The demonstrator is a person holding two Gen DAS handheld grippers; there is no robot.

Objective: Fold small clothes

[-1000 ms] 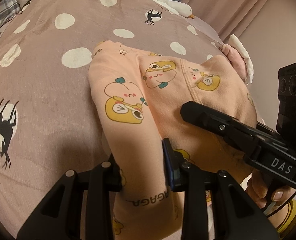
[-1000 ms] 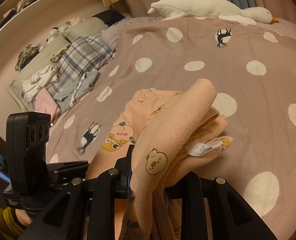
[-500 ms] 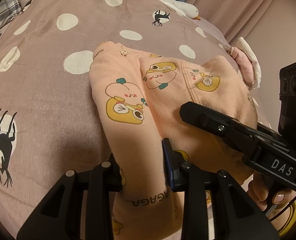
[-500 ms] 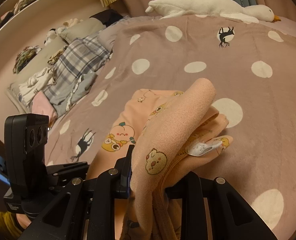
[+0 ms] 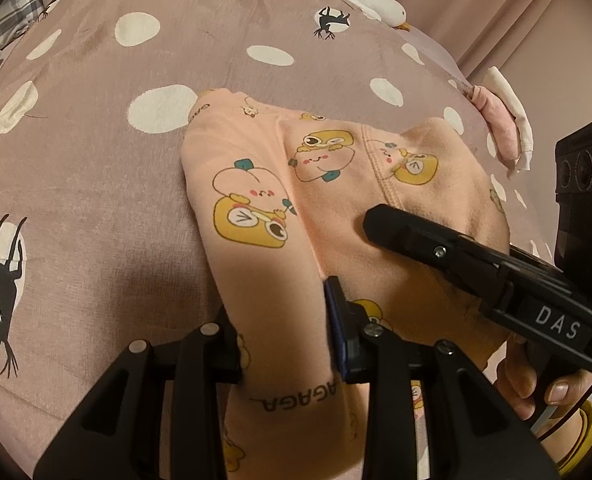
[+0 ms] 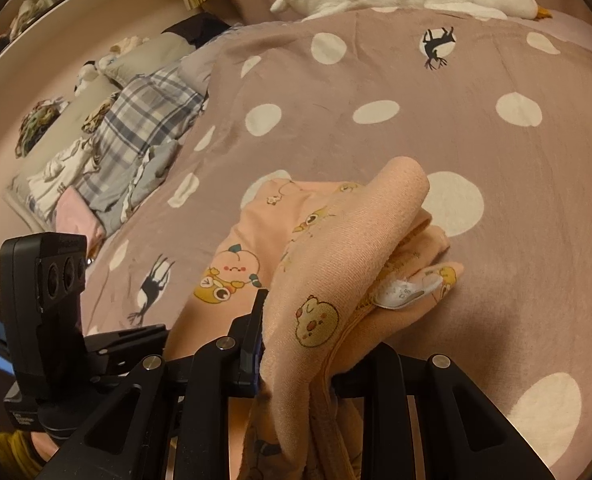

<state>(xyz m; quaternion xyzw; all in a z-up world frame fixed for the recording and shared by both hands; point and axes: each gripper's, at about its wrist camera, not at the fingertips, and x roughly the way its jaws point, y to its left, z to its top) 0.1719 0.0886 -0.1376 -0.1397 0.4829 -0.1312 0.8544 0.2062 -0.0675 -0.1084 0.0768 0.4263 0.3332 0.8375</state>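
Left wrist: both tongs (image 5: 283, 336) clamped on peach garment (image 5: 255, 248).

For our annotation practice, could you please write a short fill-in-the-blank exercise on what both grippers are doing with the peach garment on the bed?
1. Both the left gripper and the right gripper are shut on the same peach ____.
2. The bedspread is mauve with white ____.
3. The white plush at the far edge of the bed is a ____.
4. A small white ____ sticks out of the fabric held by the right gripper.

Missing words: garment; dots; goose; label
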